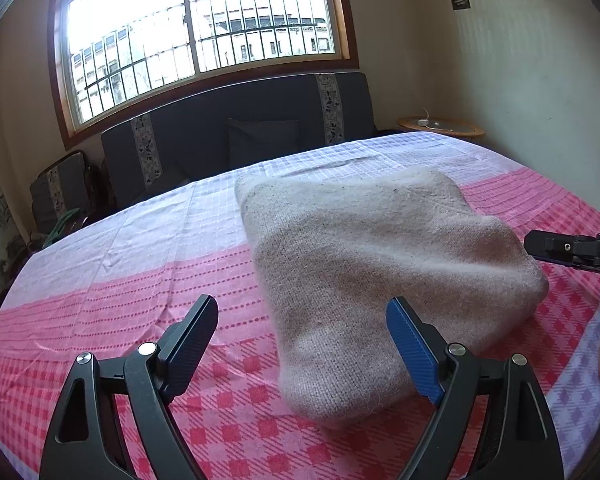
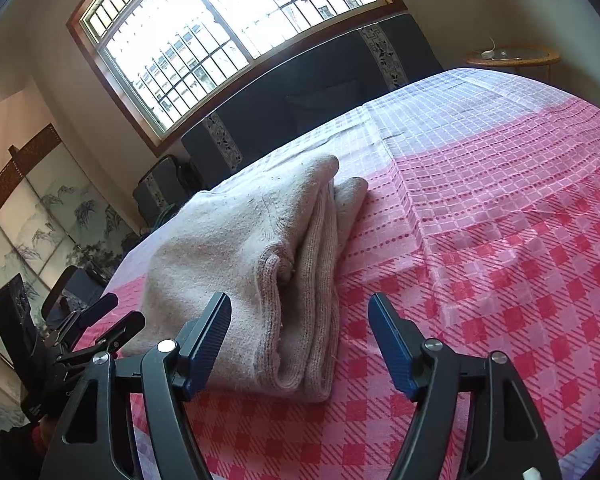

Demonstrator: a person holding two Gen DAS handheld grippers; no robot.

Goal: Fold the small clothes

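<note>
Between your left gripper's [image 1: 302,344] spread fingers there is only cloth-covered table and the near corner of the sweater [image 1: 372,280]; the jaws are released and hold nothing. The right finger [image 1: 410,350] overlaps the bundle's near left edge in the picture, though you cannot tell whether it touches. Your right gripper [image 2: 300,340] is also released and empty, with the bundle's open, layered end lying just ahead and slightly left of its gap. The sweater [image 2: 240,248] sits folded into a thick pad on the pink checked tablecloth [image 2: 500,240], its long axis running away from you toward the window [image 2: 228,32]. Both grippers flank it, the left at its smooth folded side, the right at its stacked edges. The right looks nearer to those loose layers, so any tidying pinch probably falls to that hand.
</note>
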